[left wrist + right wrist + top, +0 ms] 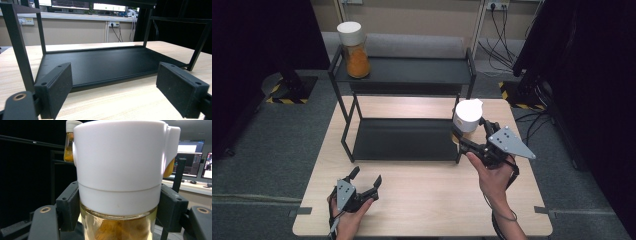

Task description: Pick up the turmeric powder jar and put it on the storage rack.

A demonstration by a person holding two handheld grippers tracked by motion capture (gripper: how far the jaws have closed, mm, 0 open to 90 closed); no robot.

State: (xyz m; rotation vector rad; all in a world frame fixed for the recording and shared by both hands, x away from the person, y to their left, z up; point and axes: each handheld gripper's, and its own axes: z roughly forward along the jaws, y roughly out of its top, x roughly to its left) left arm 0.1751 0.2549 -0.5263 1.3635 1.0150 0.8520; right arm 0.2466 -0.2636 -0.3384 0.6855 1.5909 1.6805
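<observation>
Jar (466, 117), white cap, orange contents | held off the table at the rack's (404, 70) right end | right gripper (469, 140) clamped on glass under cap | left gripper (364, 180) jaws apart, idle | risk: smooth glass slipping, cap knocking rack post.

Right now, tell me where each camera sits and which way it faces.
High view: above the person's side, looking forward and down on the table; both forearms and hand-held grippers show.
Left gripper view: low over the table, facing the rack; its open jaws show.
Right gripper view: right hand-held gripper, jaws around the jar.
Shared: high and right views show the held jar and the shelf jar.
</observation>
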